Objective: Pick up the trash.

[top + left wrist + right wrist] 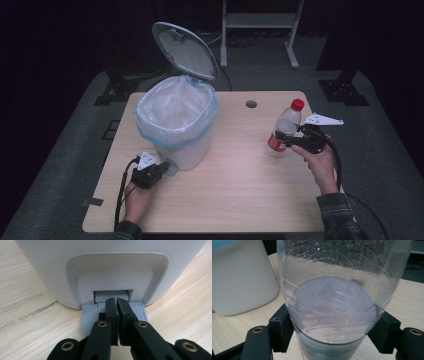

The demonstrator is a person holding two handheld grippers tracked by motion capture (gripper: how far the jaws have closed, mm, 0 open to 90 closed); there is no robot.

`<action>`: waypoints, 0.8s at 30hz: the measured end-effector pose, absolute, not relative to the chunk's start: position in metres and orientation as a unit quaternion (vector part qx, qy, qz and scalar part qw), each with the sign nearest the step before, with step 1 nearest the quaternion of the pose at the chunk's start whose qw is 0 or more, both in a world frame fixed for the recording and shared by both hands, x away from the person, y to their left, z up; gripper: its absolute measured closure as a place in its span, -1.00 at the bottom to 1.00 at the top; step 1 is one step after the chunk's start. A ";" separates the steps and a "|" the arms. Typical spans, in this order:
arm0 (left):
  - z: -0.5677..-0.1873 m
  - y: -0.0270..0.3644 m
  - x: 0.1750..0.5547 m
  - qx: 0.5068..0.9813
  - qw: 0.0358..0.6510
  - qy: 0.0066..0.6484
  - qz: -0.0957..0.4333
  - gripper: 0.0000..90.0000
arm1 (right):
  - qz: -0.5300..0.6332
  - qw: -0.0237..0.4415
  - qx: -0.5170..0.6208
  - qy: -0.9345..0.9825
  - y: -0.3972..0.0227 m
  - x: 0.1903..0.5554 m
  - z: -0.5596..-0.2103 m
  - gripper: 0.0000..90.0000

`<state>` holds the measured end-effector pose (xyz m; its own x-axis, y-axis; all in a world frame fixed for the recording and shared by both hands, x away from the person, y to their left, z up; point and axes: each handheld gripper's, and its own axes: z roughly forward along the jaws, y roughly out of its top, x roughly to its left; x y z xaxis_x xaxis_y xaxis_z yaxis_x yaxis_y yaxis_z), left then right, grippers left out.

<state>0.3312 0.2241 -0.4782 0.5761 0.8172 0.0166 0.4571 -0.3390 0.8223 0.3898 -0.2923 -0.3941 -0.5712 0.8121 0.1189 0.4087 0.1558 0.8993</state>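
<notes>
White bin (177, 125), lid up, holds a liner; clear bottle (286, 126) looks empty.

Looks like a lab / recording studio, not a home. Black curtains all round, dark bg, light falls on the bench (235, 175) alone. Bench is a plain light-wood top w/ a cable hole (251, 104), on a grey carpeted floor (65, 165). Behind it stand a white metal frame (260, 25) and black stand feet (345, 90). Cables run across the floor near the frame. No household furniture nearby.
</notes>
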 end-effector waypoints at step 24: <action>-0.478 0.224 0.331 0.787 0.410 0.405 0.219 0.96 | 0.565 0.174 0.354 0.724 -0.269 0.378 -0.354 -0.37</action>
